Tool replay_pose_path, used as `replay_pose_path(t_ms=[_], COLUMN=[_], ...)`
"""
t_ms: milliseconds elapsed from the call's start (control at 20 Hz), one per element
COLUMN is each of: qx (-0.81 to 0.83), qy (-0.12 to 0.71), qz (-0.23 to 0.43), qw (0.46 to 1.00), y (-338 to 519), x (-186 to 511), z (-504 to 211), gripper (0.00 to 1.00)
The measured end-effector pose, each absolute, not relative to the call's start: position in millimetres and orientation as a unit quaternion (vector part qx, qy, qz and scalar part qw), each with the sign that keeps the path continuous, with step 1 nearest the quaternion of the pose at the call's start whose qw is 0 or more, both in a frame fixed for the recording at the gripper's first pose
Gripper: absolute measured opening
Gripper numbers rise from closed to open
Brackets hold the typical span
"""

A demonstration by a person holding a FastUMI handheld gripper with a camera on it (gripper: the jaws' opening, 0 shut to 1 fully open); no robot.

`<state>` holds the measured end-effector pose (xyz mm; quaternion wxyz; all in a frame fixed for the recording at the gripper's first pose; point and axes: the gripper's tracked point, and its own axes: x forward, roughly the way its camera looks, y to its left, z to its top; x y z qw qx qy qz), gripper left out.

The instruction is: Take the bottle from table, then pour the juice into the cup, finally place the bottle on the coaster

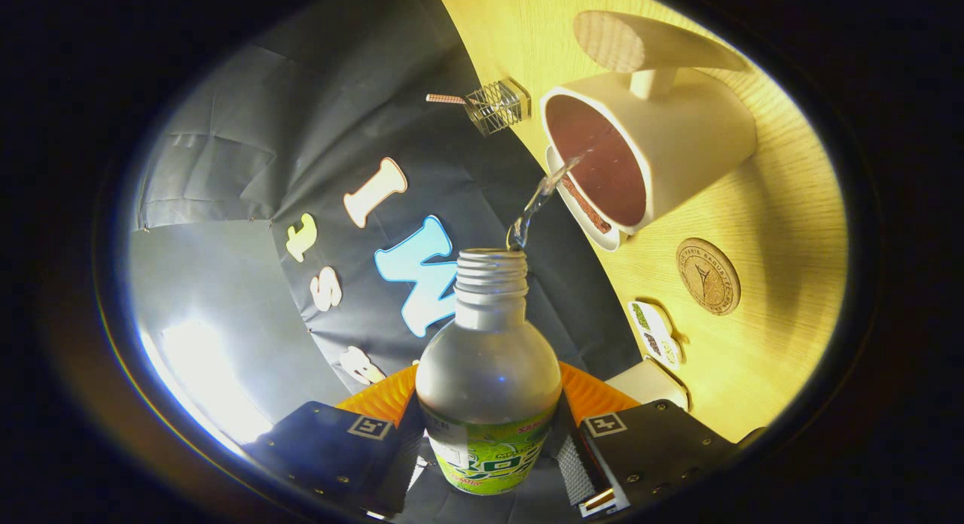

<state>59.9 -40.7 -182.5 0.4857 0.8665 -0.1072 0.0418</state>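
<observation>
Bottle (488,373), pinched by the gripper (489,452), pours into the cup (648,151); next it must go upright onto the coaster (708,275).

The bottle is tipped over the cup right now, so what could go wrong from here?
1. The thin stream leaves the bottle and crosses the near rim of the cup; a small wobble could spill it on the table.
2. The cup looks fairly full already, so overflow is possible.
3. The gripper has both jaws on the bottle's labelled body; tilted, it might slip.
</observation>
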Motion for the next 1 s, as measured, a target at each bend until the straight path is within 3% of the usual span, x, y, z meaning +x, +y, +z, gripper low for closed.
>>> replay_pose_path(t_ms=[1000], qx=[0.873], qy=[-0.114], qz=[0.044], qw=[0.471], y=[-51], x=[61], z=[-177], gripper=[0.77])
